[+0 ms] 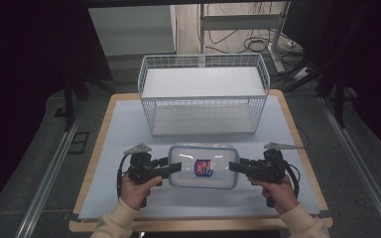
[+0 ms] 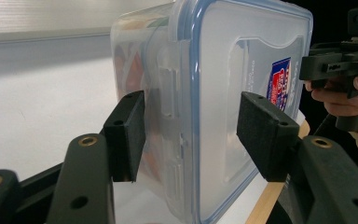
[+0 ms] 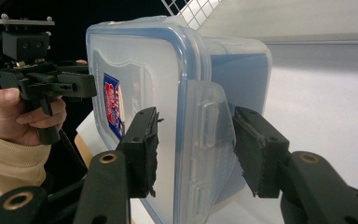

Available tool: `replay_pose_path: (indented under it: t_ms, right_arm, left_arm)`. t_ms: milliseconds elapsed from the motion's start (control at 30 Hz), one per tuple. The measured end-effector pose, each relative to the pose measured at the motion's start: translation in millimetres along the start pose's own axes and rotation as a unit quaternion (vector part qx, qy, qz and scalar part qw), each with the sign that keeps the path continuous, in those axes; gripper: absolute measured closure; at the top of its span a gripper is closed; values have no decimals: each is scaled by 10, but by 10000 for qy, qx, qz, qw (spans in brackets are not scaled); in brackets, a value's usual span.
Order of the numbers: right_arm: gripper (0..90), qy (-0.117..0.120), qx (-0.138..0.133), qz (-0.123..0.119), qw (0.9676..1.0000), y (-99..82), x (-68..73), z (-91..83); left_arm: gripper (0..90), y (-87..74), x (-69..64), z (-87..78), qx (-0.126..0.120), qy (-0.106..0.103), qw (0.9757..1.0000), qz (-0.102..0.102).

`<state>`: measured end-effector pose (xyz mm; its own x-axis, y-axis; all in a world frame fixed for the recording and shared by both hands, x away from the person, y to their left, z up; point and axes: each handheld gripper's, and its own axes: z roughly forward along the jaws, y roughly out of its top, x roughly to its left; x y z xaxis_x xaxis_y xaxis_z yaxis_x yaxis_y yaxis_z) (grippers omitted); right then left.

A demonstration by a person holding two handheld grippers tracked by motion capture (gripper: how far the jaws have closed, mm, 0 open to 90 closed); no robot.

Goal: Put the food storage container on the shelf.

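- Clear plastic container (image 1: 203, 166) with a blue-rimmed lid and a red and blue sticker sits low in the middle of the high view, on the pale sheet covering the bench (image 1: 129, 124). Just above it in the frame is a white wire basket (image 1: 203, 94), close by but not touching.
- Same view: the left gripper (image 1: 172, 167) comes in from the lower left and is on the container's left end, the right gripper (image 1: 234, 166) from the lower right on its right end. A hand in a cream sleeve is behind each one.
- Left gripper view: the container (image 2: 214, 107) takes up the centre of the frame, edge-on. One black pad sits on its clear body side at centre left, the other against the lid at centre right, so this gripper is pinching the container's end. The other gripper (image 2: 307, 63) and its hand are at the upper right.
- Right gripper view: the container (image 3: 186, 121) stands in mid-frame, lid facing left. This gripper is clamped on the end with the latch flap, one pad on the lid, the other on the body. The other gripper (image 3: 91, 86) shows at the upper left, wire basket mesh (image 3: 193, 9) at the top.
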<state>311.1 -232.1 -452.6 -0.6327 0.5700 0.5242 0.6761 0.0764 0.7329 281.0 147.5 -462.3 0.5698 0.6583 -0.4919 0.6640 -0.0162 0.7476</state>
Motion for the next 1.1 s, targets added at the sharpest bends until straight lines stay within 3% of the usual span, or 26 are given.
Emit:
replay_pose_path:
  t_ms: [333,633,1100]
  right_arm:
    - [516,40,-57,-180,9998,224,53,57]
    - [516,26,-132,-348,9993,423,99,-41]
    - [516,27,-162,-407,9990,627,132,-59]
  left_arm:
    - [442,191,42,-91,-133,12,9999,-15]
    - [450,356,-19,-118,-272,-53,9996,62]
    - [452,573,-24,-158,-347,-81,9994,52]
